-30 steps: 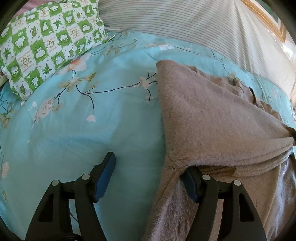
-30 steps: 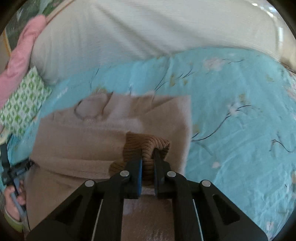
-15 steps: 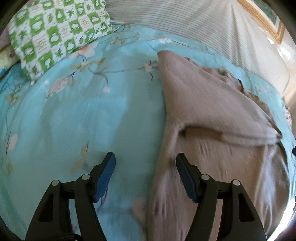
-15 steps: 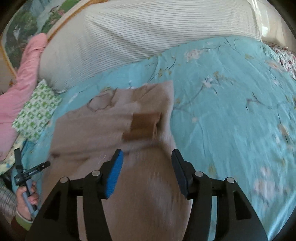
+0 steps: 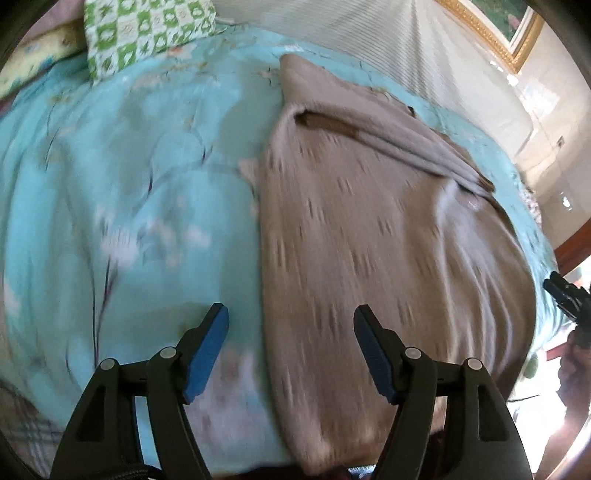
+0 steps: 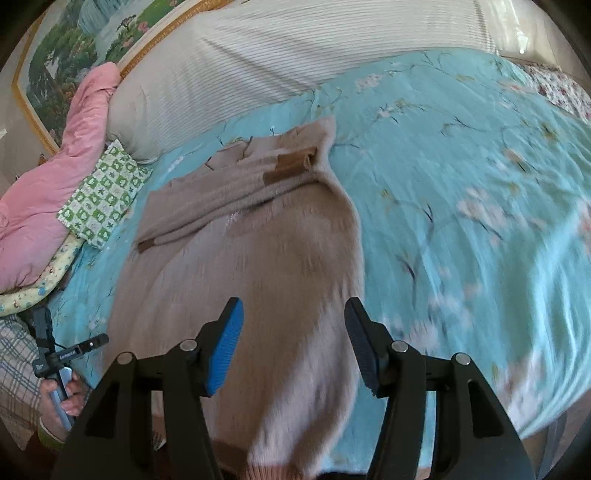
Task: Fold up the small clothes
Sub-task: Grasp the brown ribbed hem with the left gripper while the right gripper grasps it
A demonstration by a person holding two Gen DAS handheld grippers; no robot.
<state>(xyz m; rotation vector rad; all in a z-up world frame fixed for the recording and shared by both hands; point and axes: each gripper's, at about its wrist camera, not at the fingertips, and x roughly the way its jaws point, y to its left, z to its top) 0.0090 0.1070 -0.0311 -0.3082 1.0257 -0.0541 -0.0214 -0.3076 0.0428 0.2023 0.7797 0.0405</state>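
Observation:
A beige knit sweater (image 5: 369, 221) (image 6: 258, 277) lies flat on the turquoise flowered bed cover (image 5: 110, 184) (image 6: 480, 166). Its sleeves are folded across the chest, and their brown cuffs (image 5: 325, 123) (image 6: 295, 162) show. My left gripper (image 5: 291, 321) hovers over the sweater's left edge near the hem, its jaws opening a little with nothing between them. My right gripper (image 6: 293, 314) stands open above the lower right part of the body, also holding nothing. The other gripper shows at each view's edge (image 5: 565, 295) (image 6: 66, 354), held in a hand.
A green checked pillow (image 5: 147, 33) (image 6: 99, 195) and a pink quilt (image 6: 55, 166) lie at the head of the bed on the left. A striped bolster (image 6: 295, 55) runs along the back under a framed picture (image 6: 74, 48). The bed's front edge is just below the grippers.
The right gripper let go of the brown cuff, which now lies on the chest. Both grippers pulled back from the folded sleeves toward the hem.

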